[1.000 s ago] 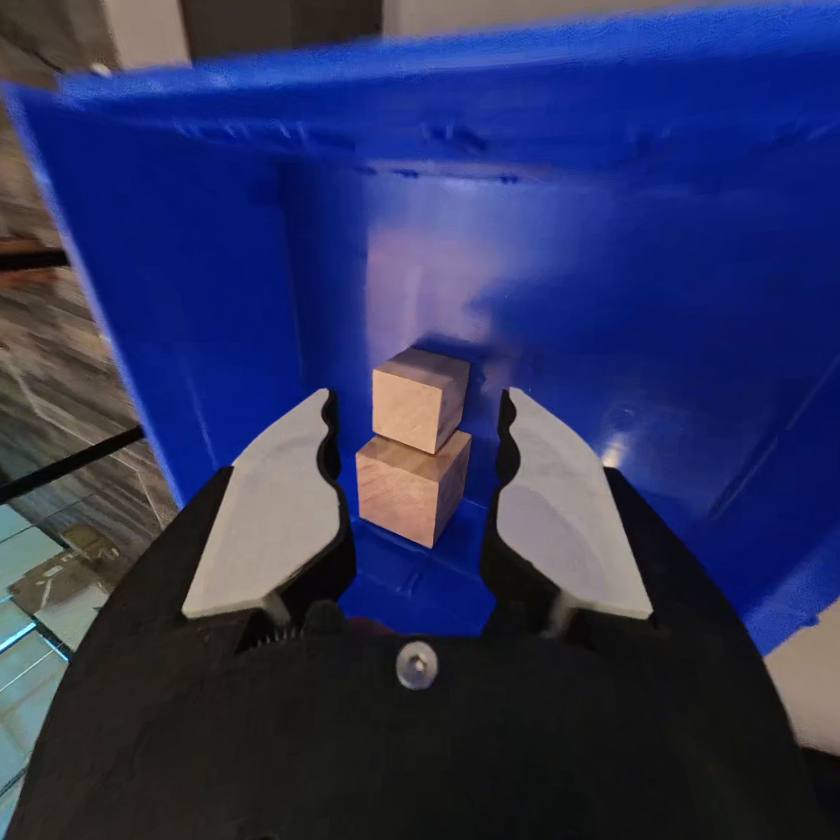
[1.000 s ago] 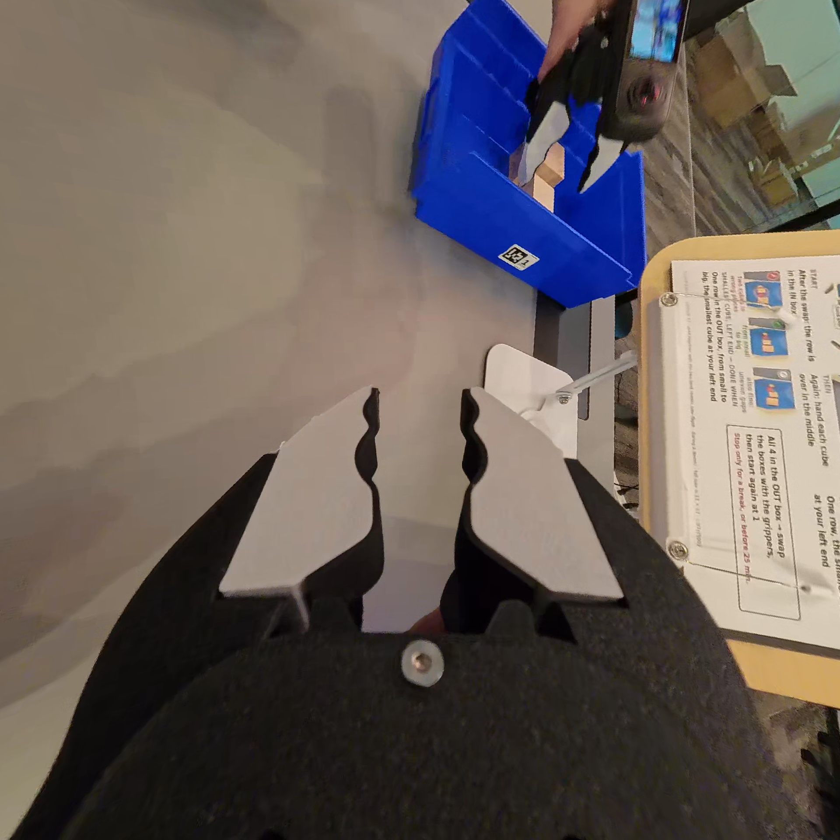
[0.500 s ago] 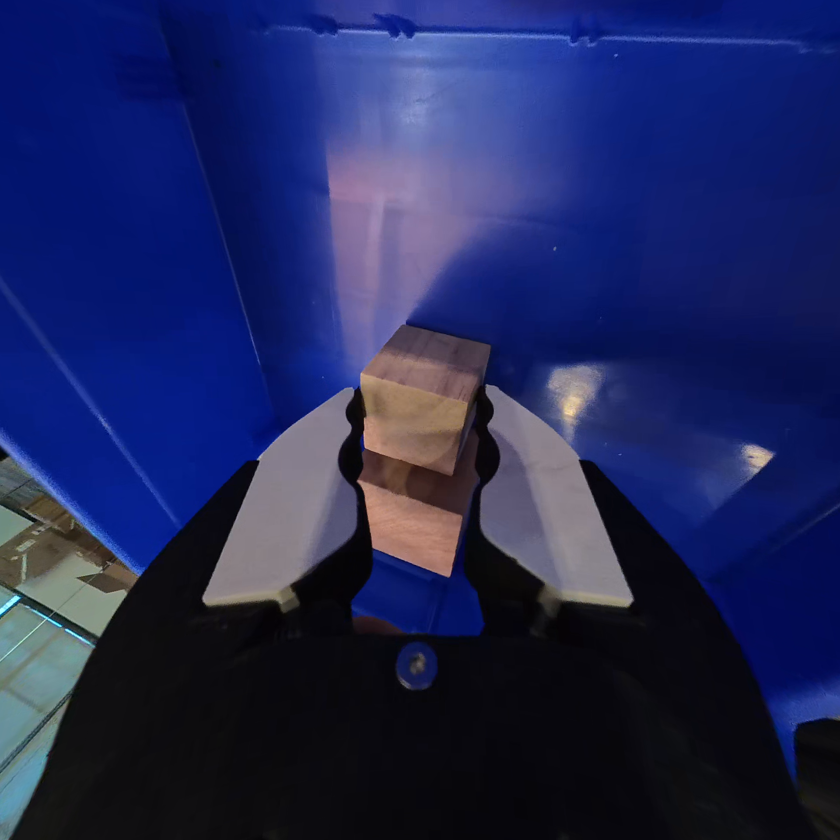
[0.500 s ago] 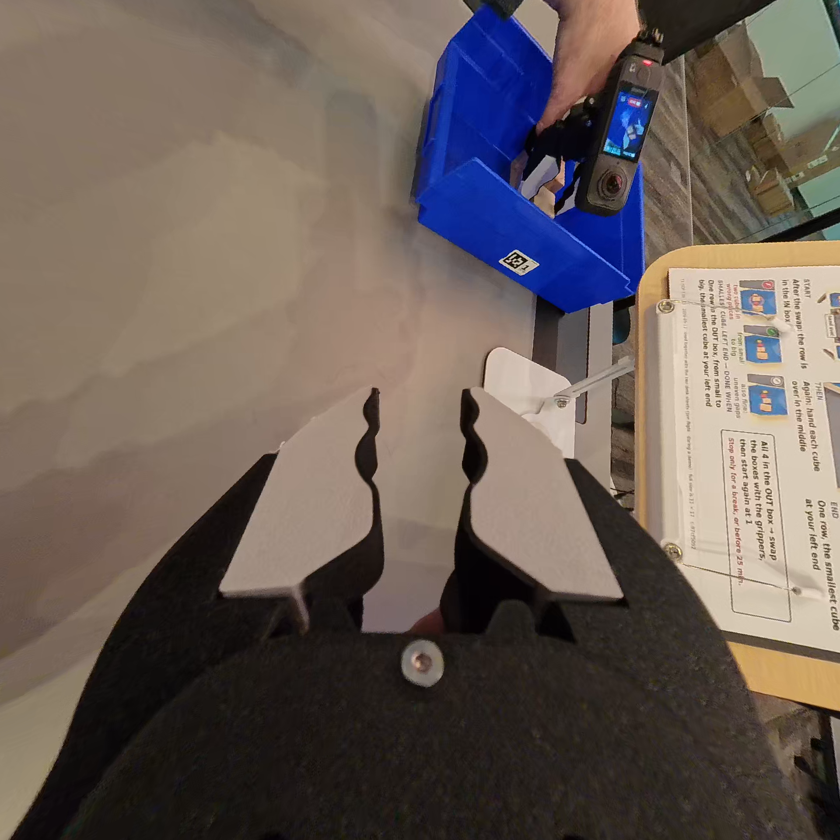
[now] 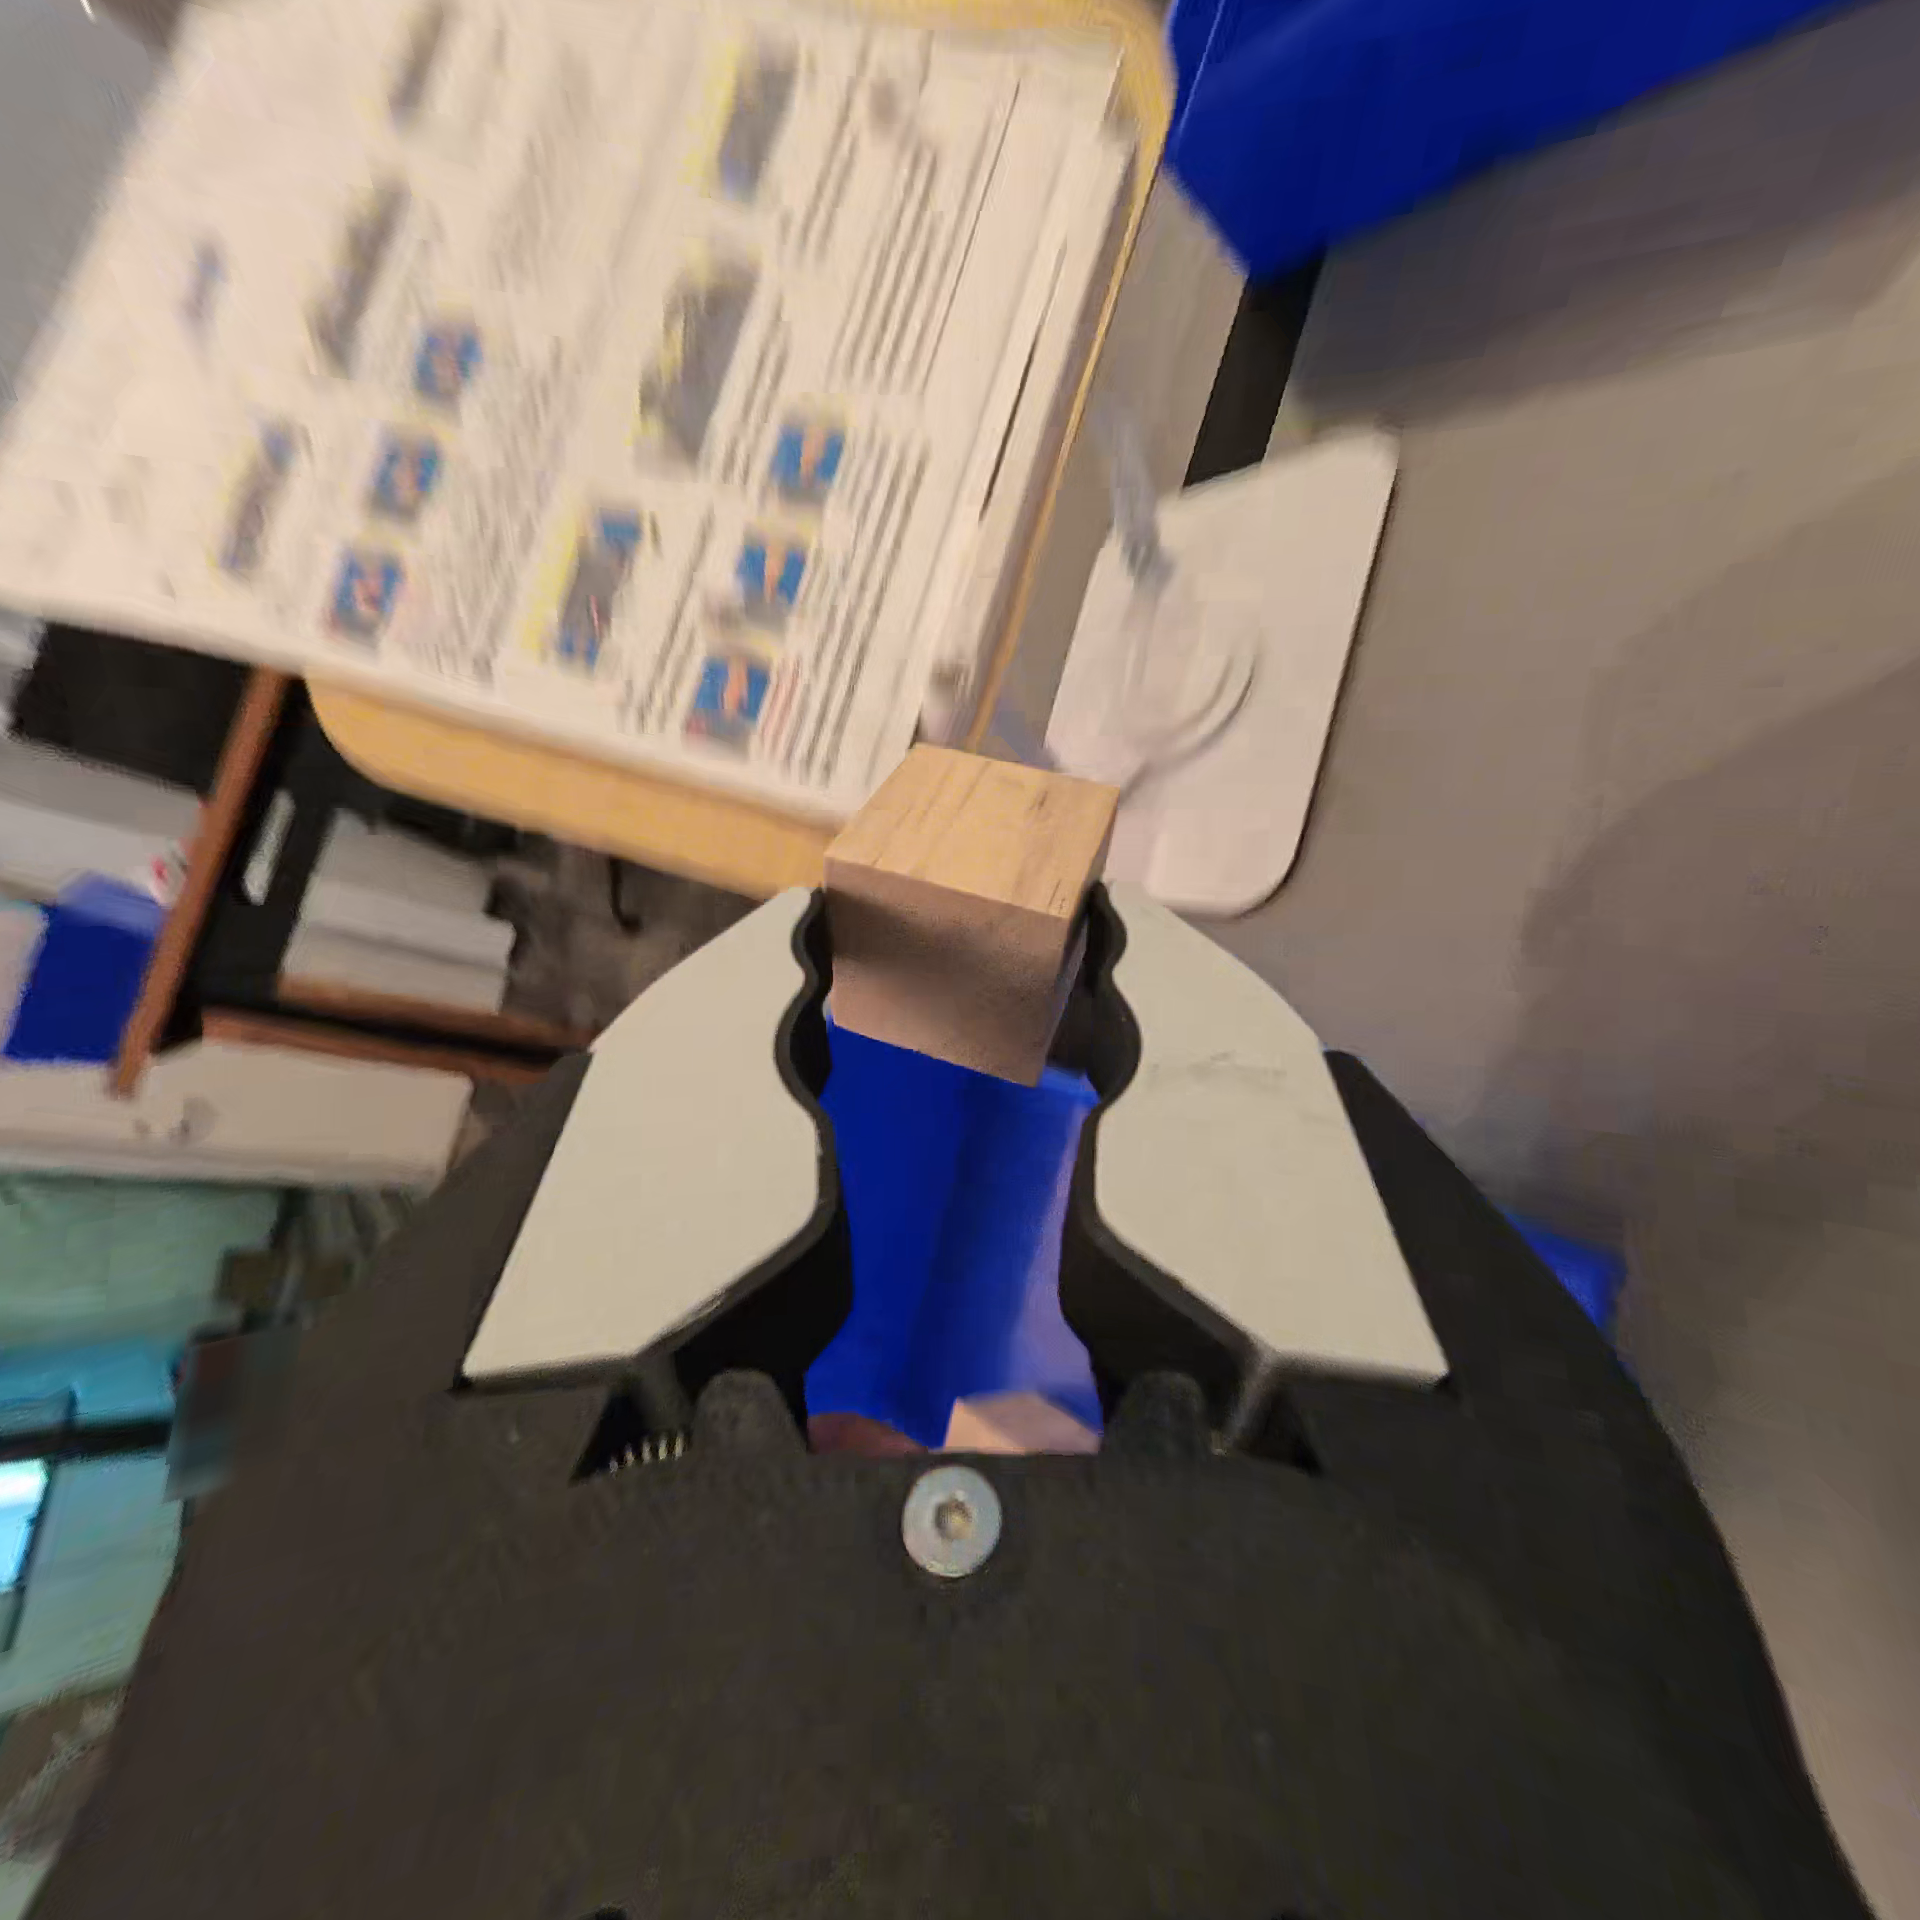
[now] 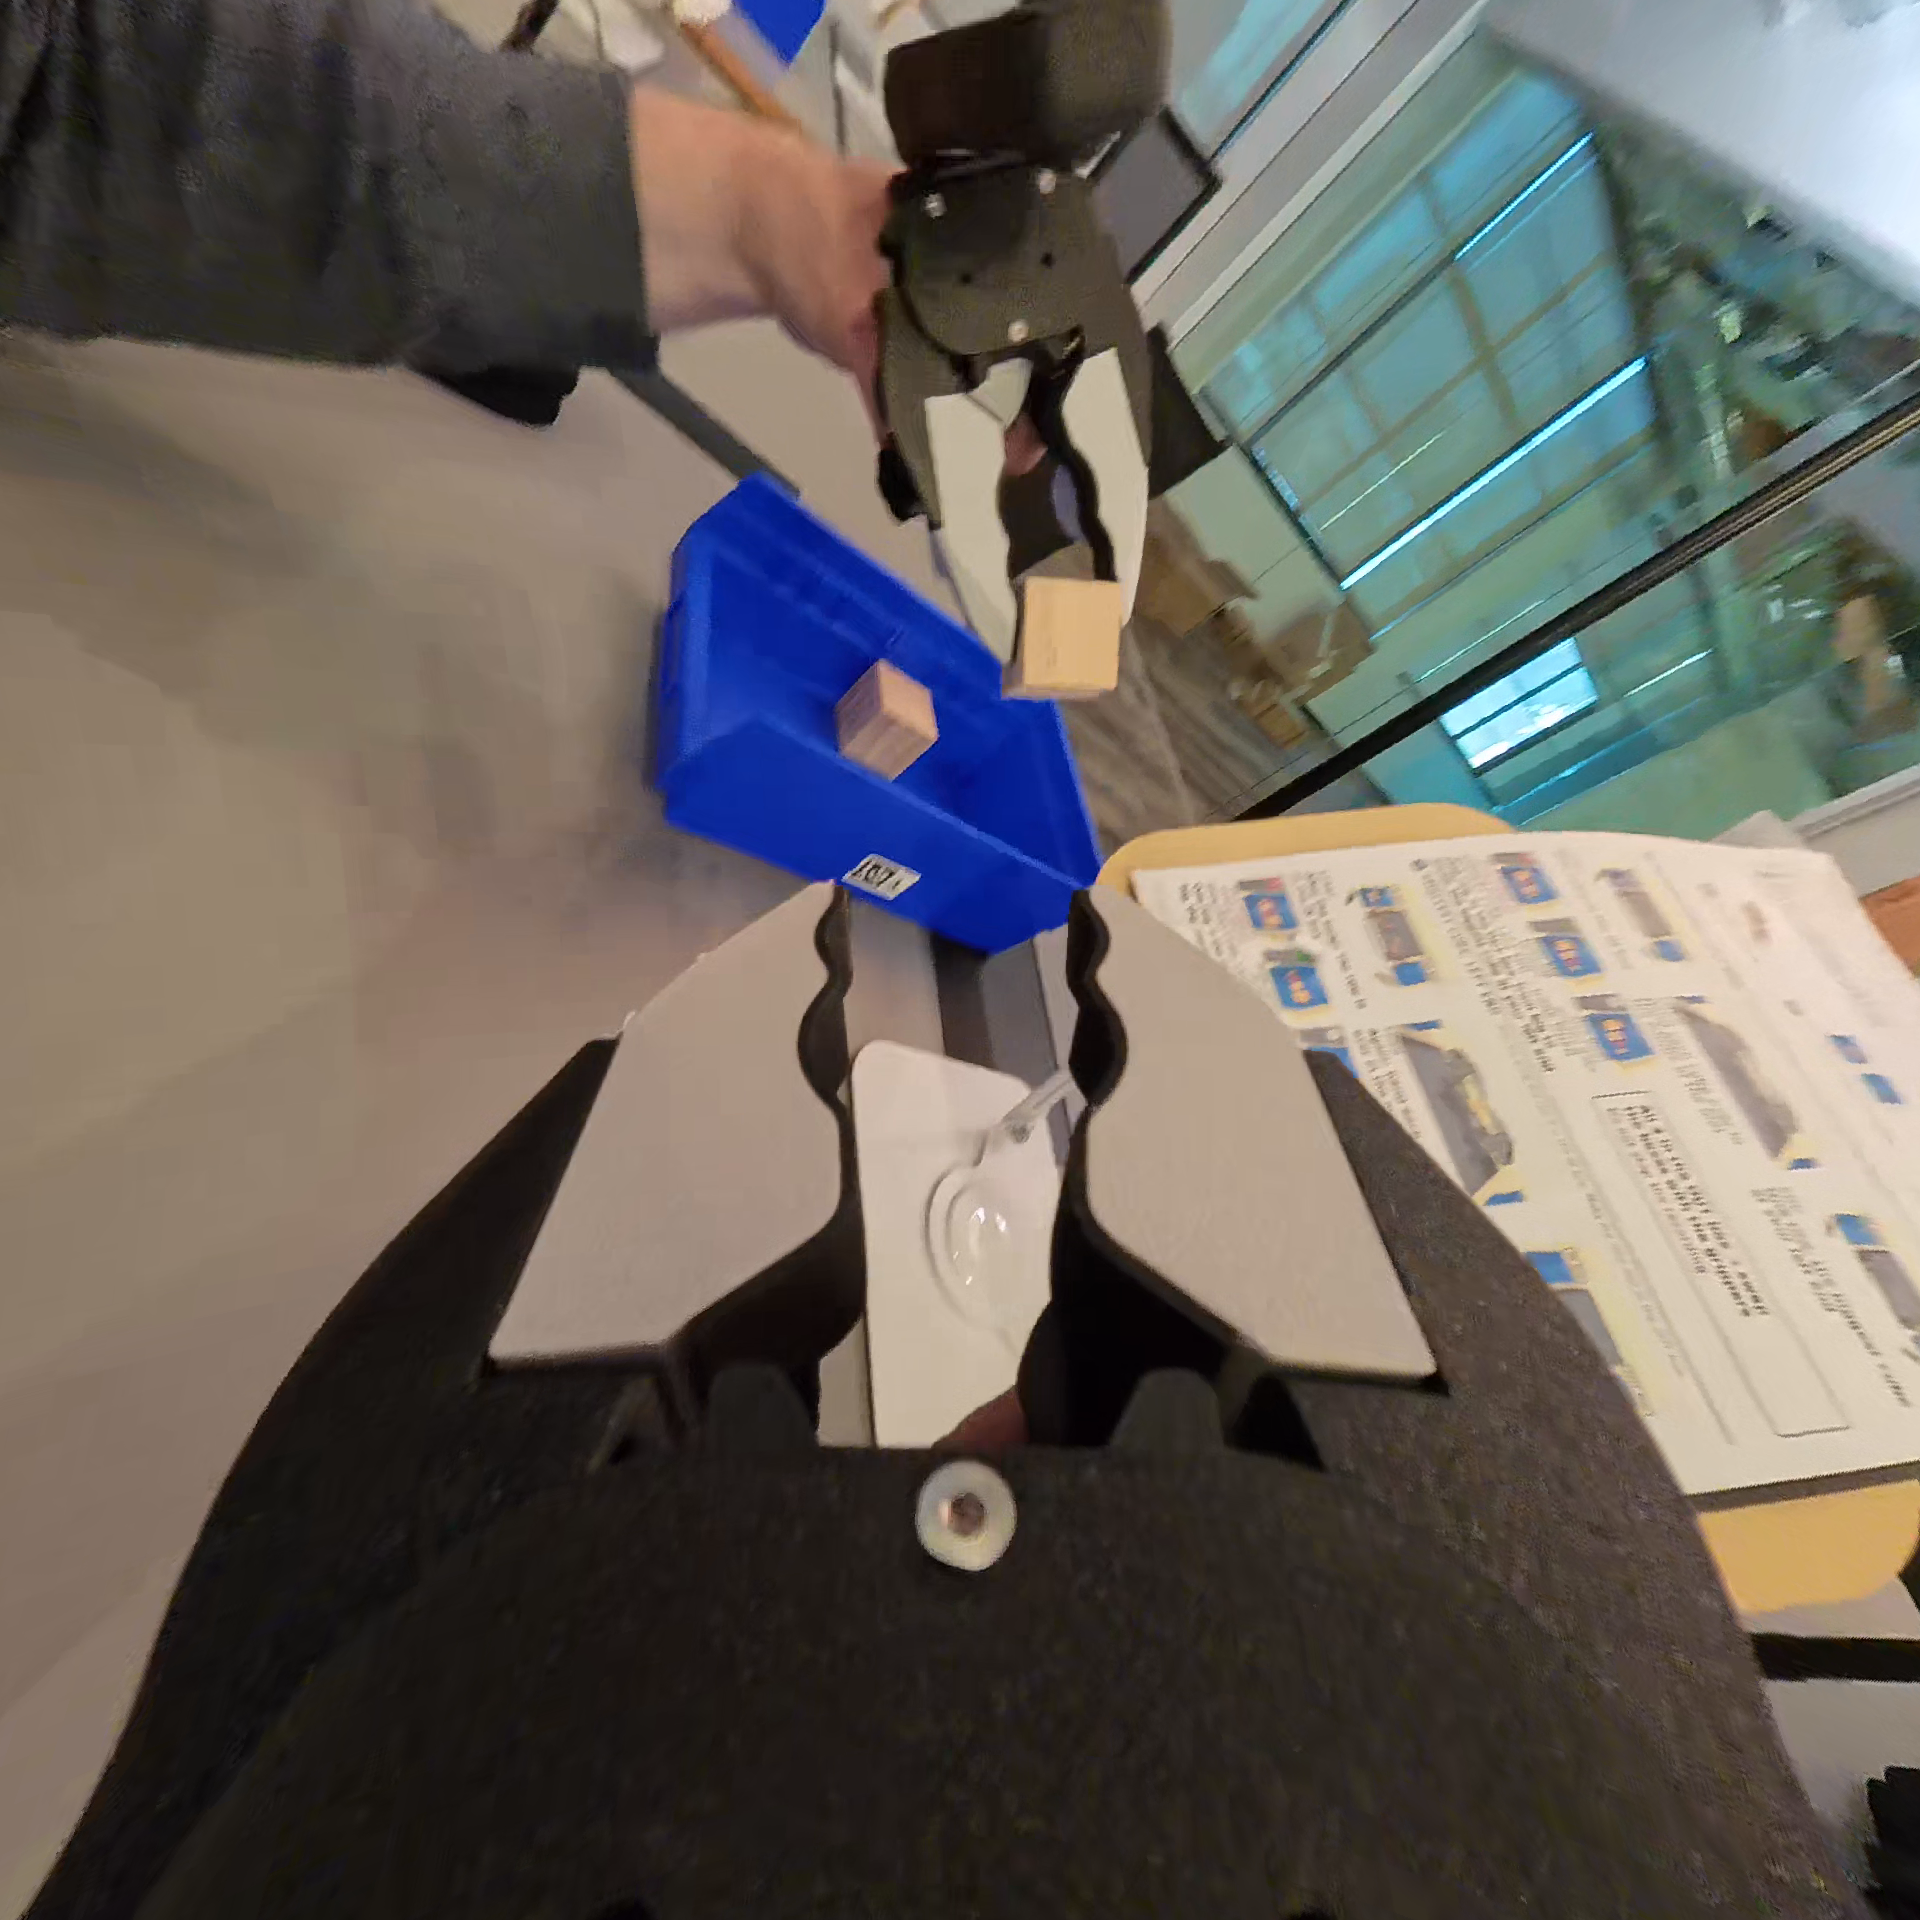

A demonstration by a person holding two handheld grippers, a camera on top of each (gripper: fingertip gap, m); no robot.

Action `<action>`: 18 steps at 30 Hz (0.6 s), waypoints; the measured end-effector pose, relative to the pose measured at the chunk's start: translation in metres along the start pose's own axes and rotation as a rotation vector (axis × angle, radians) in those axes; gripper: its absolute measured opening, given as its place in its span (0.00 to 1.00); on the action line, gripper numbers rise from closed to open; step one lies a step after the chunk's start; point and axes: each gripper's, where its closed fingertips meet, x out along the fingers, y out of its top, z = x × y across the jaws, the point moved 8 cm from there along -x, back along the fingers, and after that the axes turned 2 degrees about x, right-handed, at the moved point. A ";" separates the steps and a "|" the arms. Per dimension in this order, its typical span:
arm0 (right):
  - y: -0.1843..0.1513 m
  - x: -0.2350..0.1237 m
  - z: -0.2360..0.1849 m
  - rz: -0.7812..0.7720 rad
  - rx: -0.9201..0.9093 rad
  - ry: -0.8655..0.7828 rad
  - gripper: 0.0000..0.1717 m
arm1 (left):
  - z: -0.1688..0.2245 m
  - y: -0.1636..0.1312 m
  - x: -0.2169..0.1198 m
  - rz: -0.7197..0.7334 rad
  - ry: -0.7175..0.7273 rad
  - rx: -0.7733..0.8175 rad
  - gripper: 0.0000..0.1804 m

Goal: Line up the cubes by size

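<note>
Wooden cube (image 5: 961, 914) sits clamped at my left gripper (image 5: 956, 935) tips, lifted above the bin (image 6: 790, 748). A second cube (image 6: 885, 719) lies in the bin at 11 o'clock from my right gripper (image 6: 951, 940), whose fingers stand apart on nothing. Risk: the shallow tip grip may let the cube pivot or drop during a fast swing.
</note>
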 end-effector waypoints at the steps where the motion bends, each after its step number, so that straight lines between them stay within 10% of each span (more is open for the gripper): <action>1: 0.003 0.000 0.000 0.018 -0.003 -0.015 0.23 | 0.006 0.019 -0.001 0.041 0.009 0.030 0.25; 9: 0.018 -0.003 0.003 0.092 -0.067 -0.151 0.27 | 0.054 0.148 -0.013 0.499 0.026 0.144 0.26; 18: 0.031 -0.017 0.001 0.187 -0.154 -0.209 0.31 | 0.066 0.182 -0.023 0.763 -0.055 0.105 0.25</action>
